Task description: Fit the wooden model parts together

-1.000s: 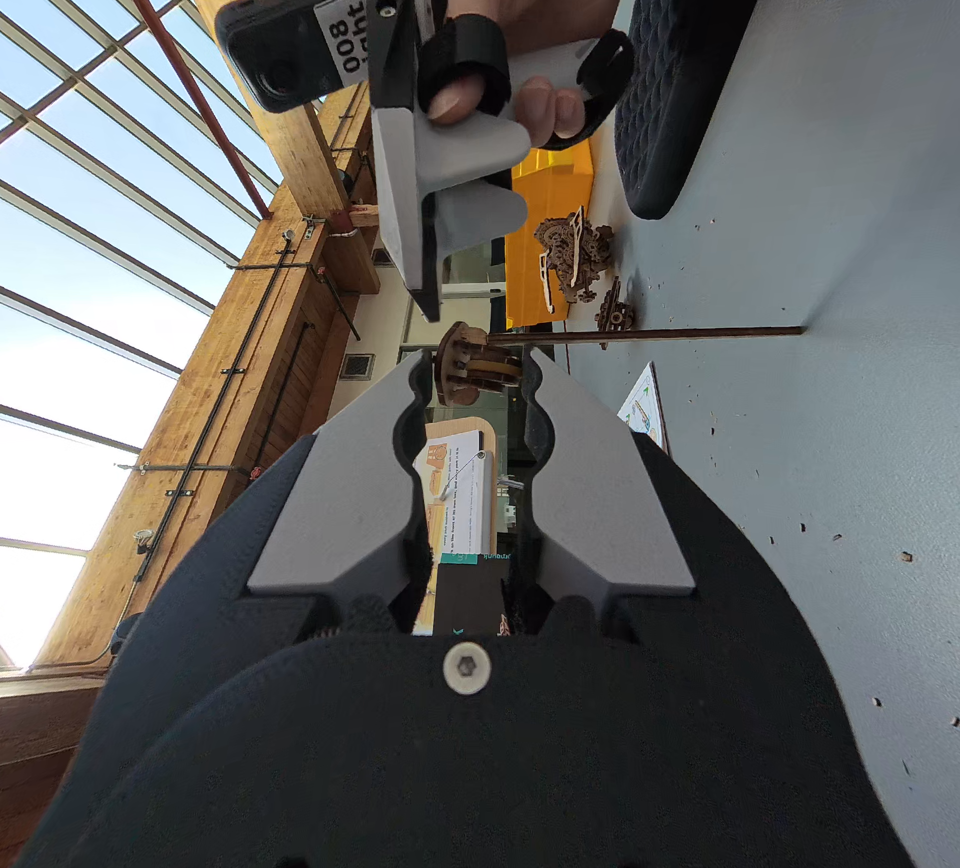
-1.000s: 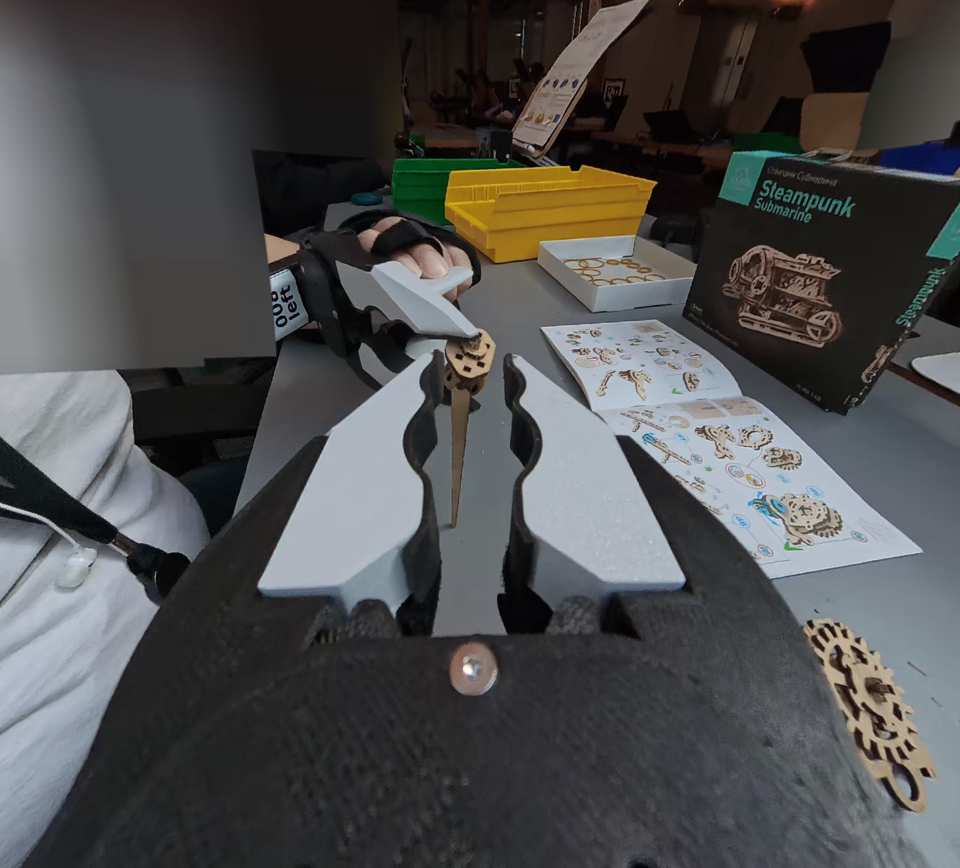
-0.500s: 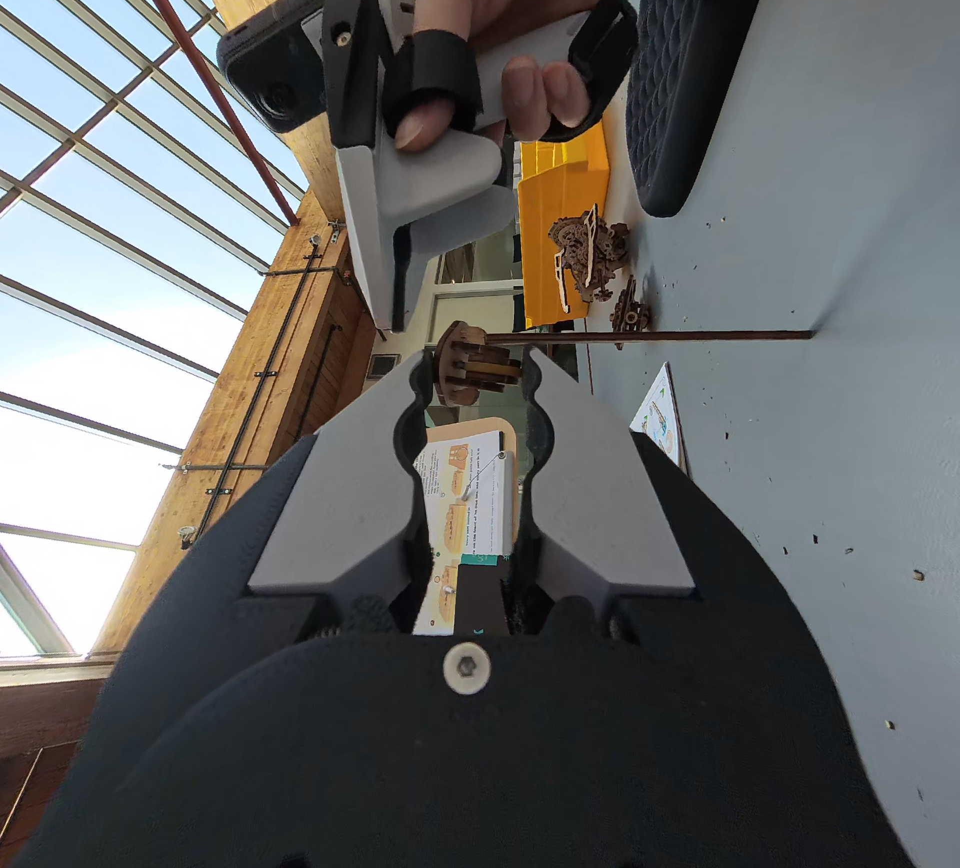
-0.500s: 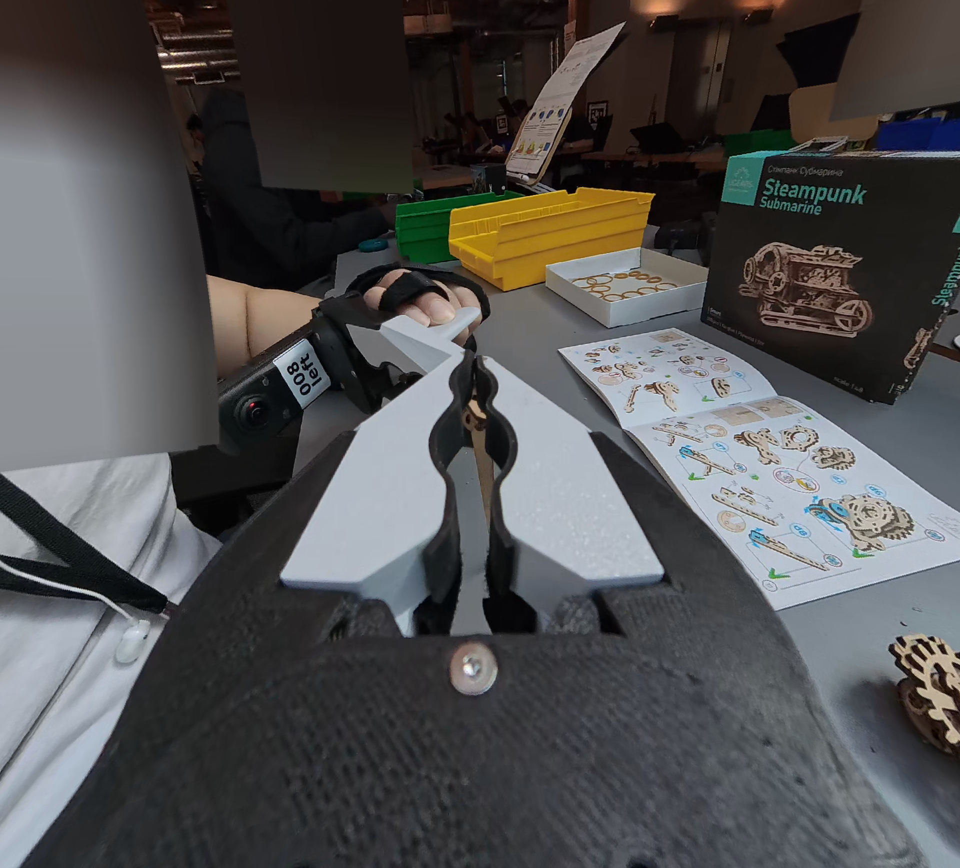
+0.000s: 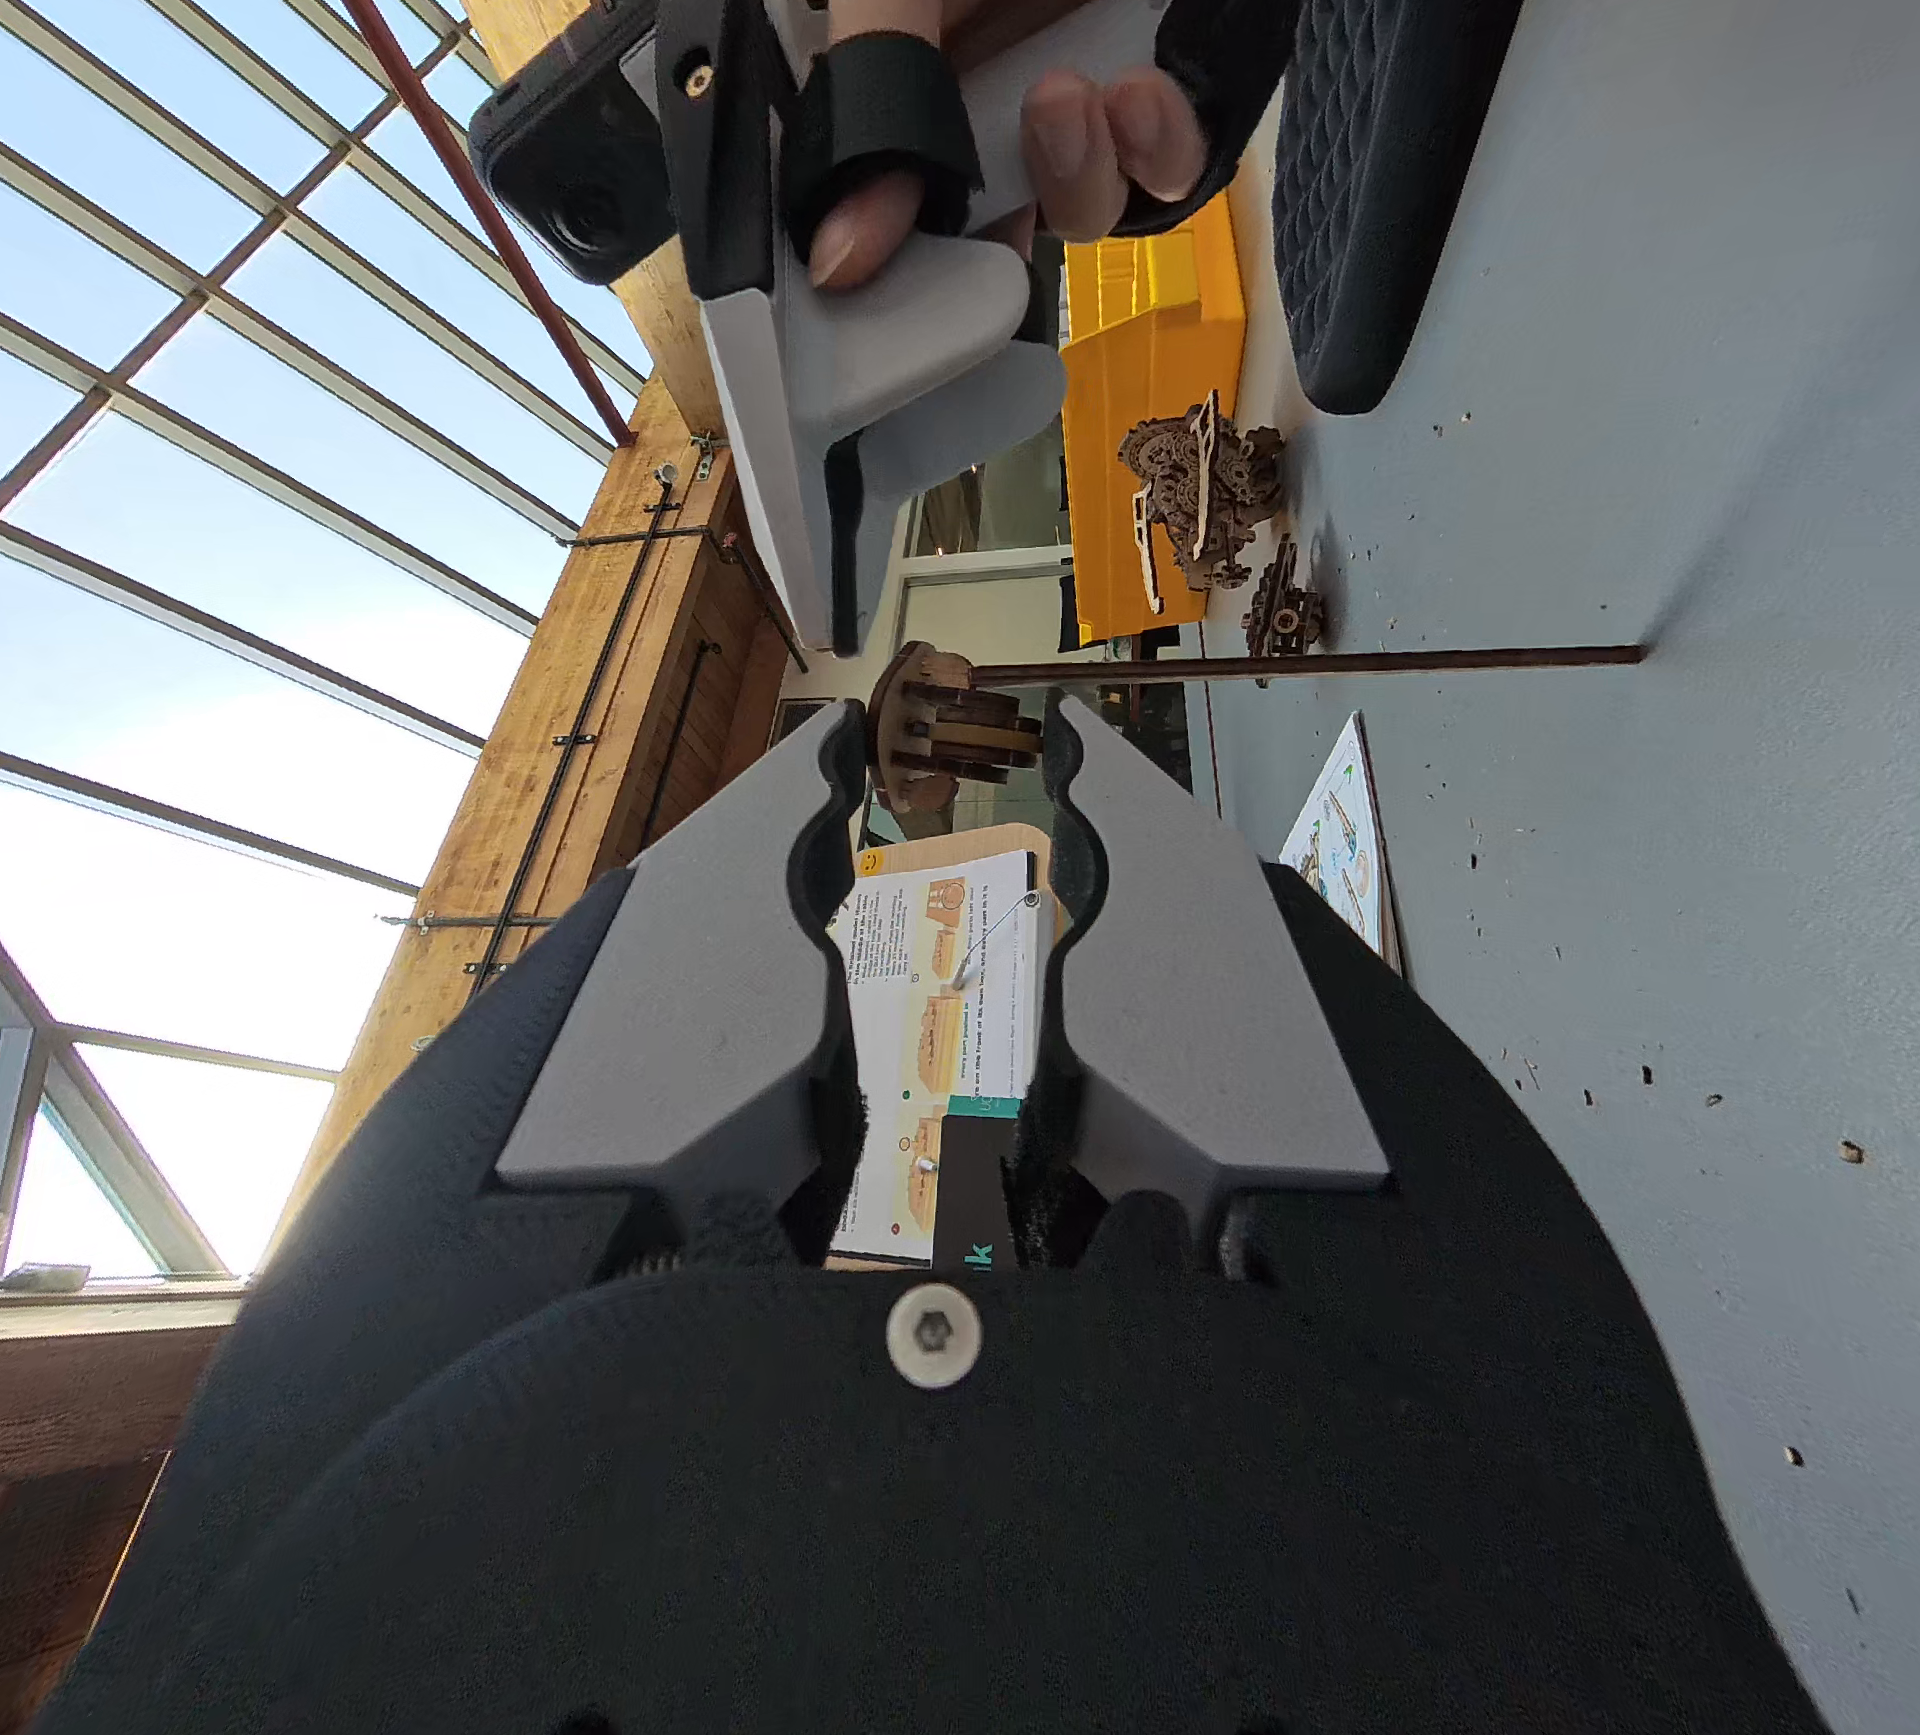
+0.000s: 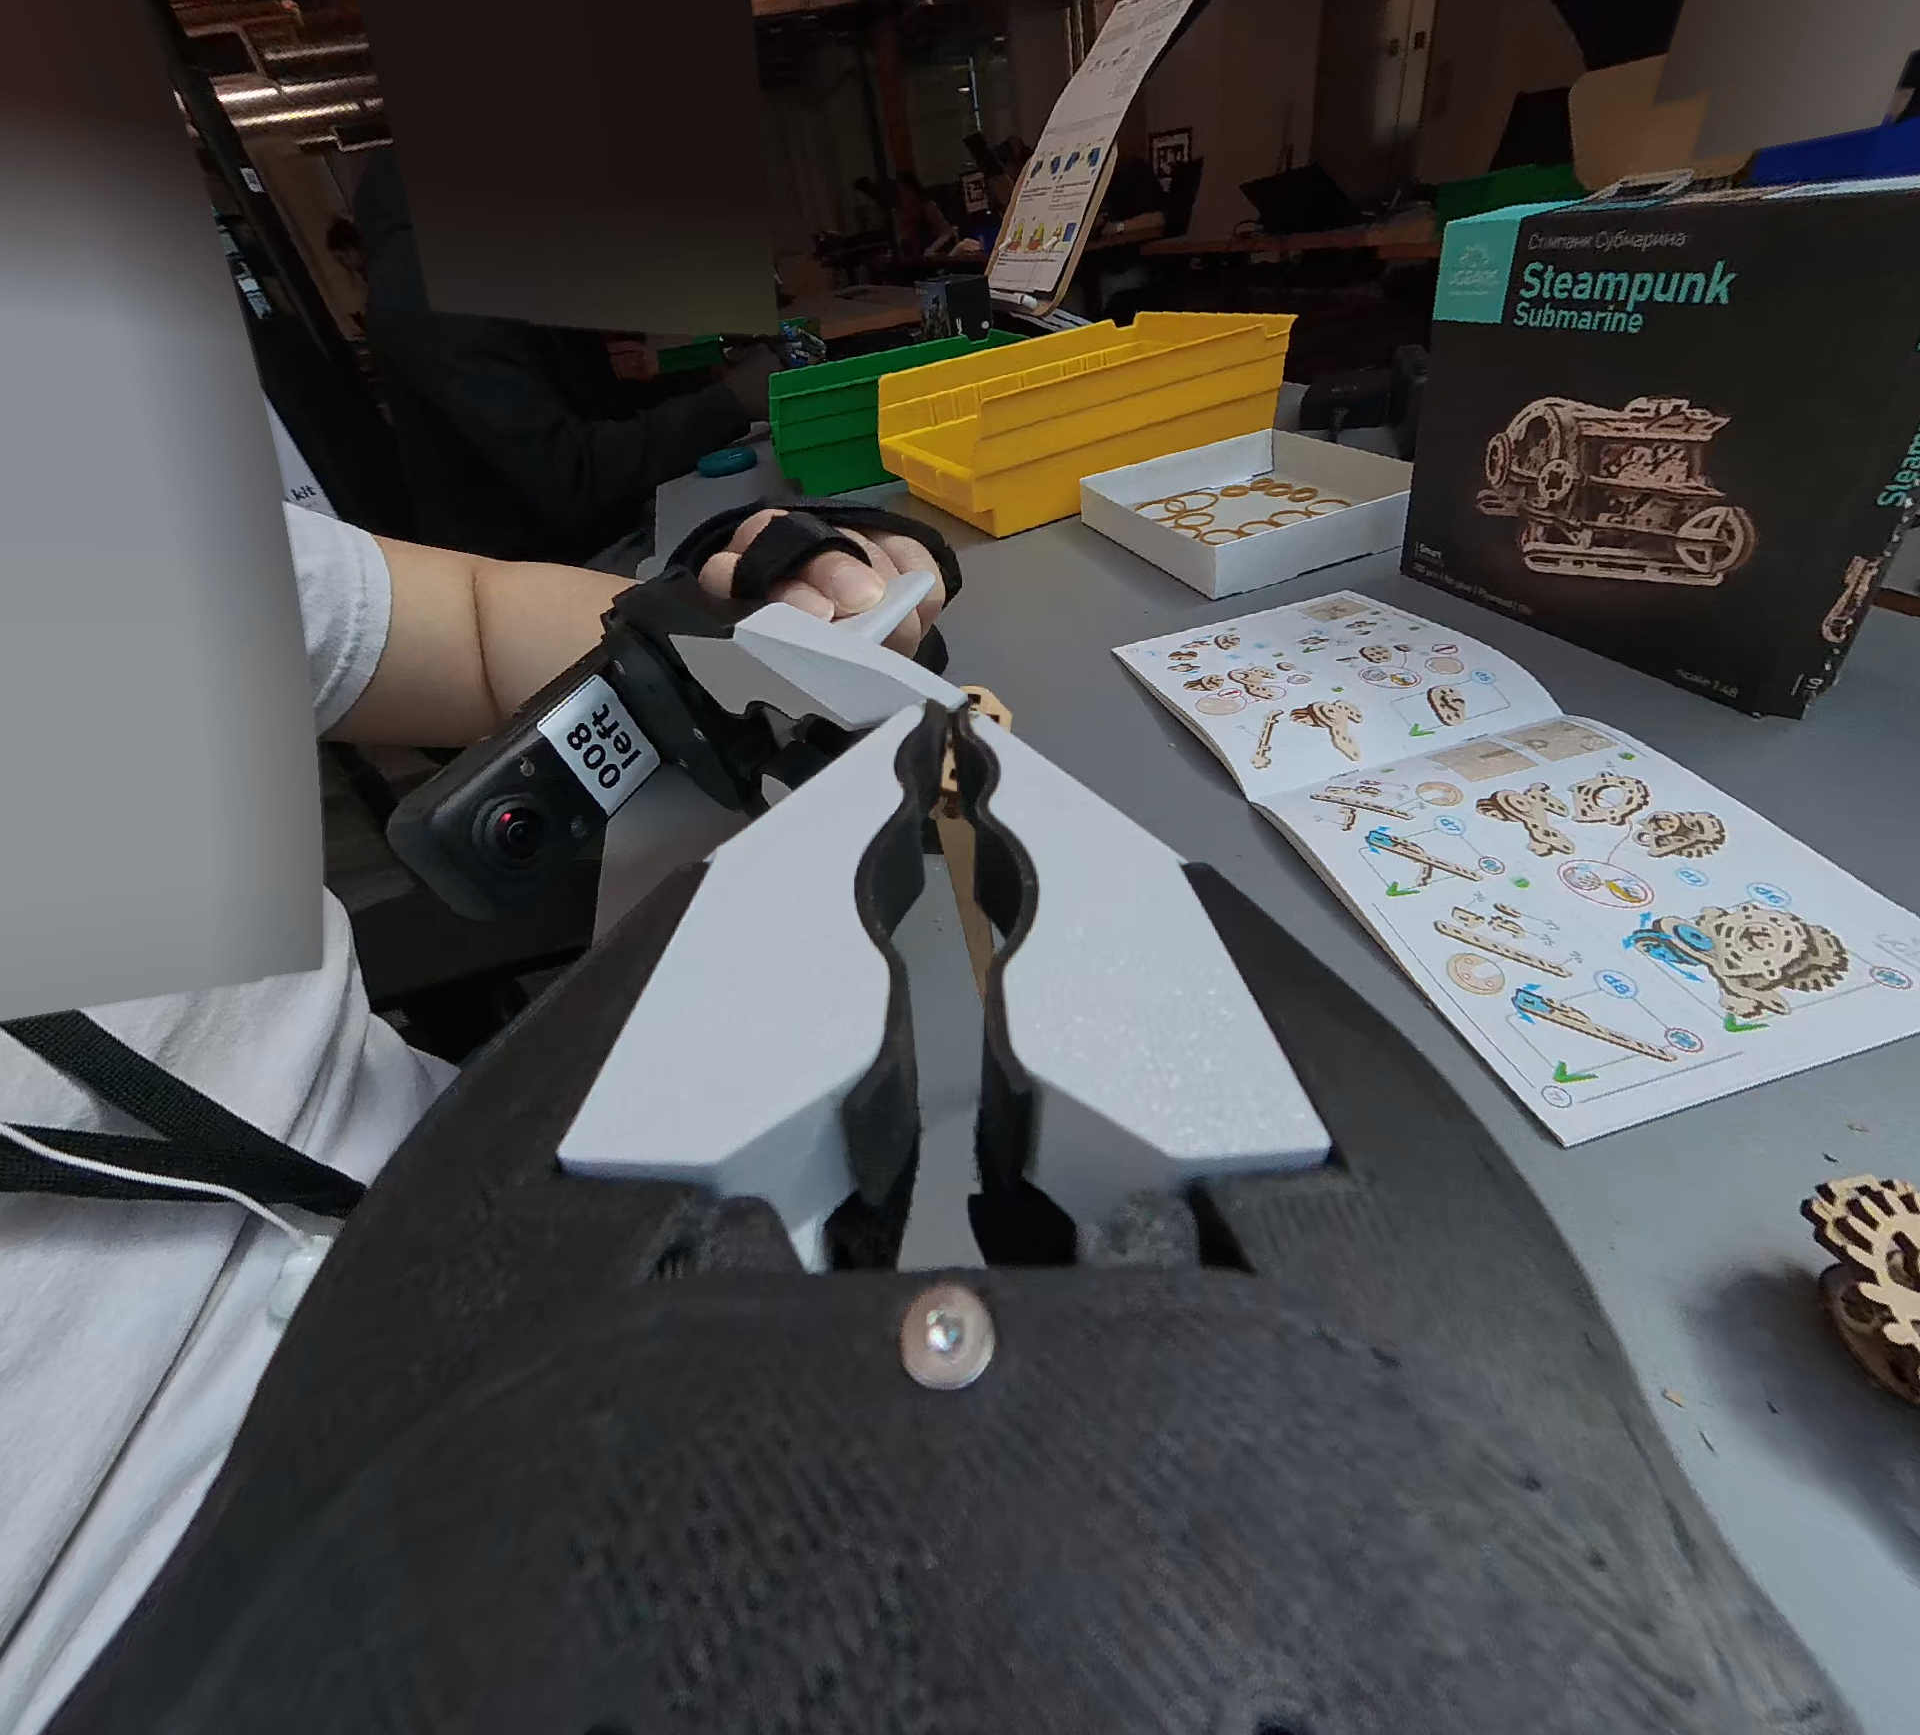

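My left gripper [image 5: 953, 735] is shut on a small wooden gear hub [image 5: 925, 750]. A long thin wooden rod [image 5: 1309, 664] runs from the hub to the grey table [image 5: 1714, 854] and touches it. My right gripper [image 6: 940, 721] is shut, and in the left wrist view [image 5: 828, 638] its tips sit right at the hub's outer disc. I cannot tell if they pinch it. The rod [image 6: 966, 896] shows through the gap between the right jaws. The hub's edge [image 6: 989, 706] peeks out beside the tips. The left gripper [image 6: 831, 662] comes in from the left.
An open instruction booklet [image 6: 1507, 854], a black model box [image 6: 1662, 438], a white tray of rings [image 6: 1143, 522], a yellow bin [image 6: 1081, 418] and a green bin [image 6: 821, 428] stand on the table. A loose wooden gear [image 6: 1870, 1290] lies at right. A part-built model [image 5: 1195, 490] and a dark cushion [image 5: 1423, 75] lie beyond. My left and right fingertips are right by each other.
My right gripper has shut; a second ago it was open with the rod showing between its fingers. It also tilted and shifted by the hub. The left gripper still holds the hub.
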Demonstrator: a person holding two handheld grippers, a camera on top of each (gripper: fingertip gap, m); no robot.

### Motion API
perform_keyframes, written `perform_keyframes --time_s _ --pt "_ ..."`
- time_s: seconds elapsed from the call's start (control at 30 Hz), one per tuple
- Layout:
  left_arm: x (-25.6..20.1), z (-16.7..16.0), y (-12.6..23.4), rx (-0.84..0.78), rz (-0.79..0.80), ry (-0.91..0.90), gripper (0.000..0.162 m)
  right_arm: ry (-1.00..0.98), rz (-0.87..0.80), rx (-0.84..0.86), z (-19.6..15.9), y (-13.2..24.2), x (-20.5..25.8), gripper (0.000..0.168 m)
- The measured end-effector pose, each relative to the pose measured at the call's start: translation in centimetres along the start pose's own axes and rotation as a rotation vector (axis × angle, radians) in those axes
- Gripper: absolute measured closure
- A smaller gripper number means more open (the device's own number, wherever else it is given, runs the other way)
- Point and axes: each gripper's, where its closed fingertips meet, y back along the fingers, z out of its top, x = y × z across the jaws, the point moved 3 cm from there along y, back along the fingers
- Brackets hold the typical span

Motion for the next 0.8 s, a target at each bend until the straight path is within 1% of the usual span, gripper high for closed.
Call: perform_keyframes --time_s 0.1,0.2,0.33,0.4,0.47,0.5,0.53,0.6,0.67,0.7,0.73,0.8 --pt "0.0 0.0 0.0 0.001 0.006 -0.005 0.131 0.015 0.013 -0.013 0.5 -0.1 0.4 0.168" --pt "0.0 0.1 0.0 0.004 0.008 -0.002 0.131 0.051 -0.012 0.077 -1.0 -0.9 0.3 0.168" --pt "-0.1 0.1 0.0 0.009 0.015 -0.006 0.131 0.073 -0.039 -0.019 0.2 -0.4 0.4 0.168" --pt "-0.1 0.1 -0.1 0.019 0.025 -0.021 0.131 0.034 -0.033 0.060 -1.2 -0.8 -0.1 0.168" --pt "-0.1 0.1 -0.1 0.024 0.033 -0.025 0.131 0.029 -0.025 -0.028 0.0 -0.3 0.2 0.168" --pt "-0.1 0.1 -0.2 0.025 0.033 -0.023 0.131 0.052 -0.052 -0.067 0.6 0.1 0.2 0.168" --pt "-0.1 0.2 -0.2 0.023 0.034 -0.021 0.131 0.077 -0.082 -0.066 0.6 0.2 -0.1 0.168" --pt "-0.1 0.3 -0.1 0.022 0.038 -0.014 0.131 0.056 -0.077 0.054 -1.4 -0.5 -0.5 0.168" --pt "-0.1 0.3 -0.1 0.021 0.038 -0.013 0.131 0.040 -0.031 -0.065 0.2 0.0 0.4 0.168" --pt "-0.1 0.2 -0.1 0.024 0.039 -0.013 0.131 0.059 -0.049 -0.096 0.8 0.3 0.5 0.168" --pt "-0.1 0.2 -0.1 0.026 0.039 -0.012 0.131 0.084 -0.071 -0.093 0.7 0.3 0.5 0.168" --pt "-0.1 0.2 -0.1 0.030 0.044 -0.015 0.131 0.054 -0.061 0.013 -1.4 -0.7 0.1 0.168"
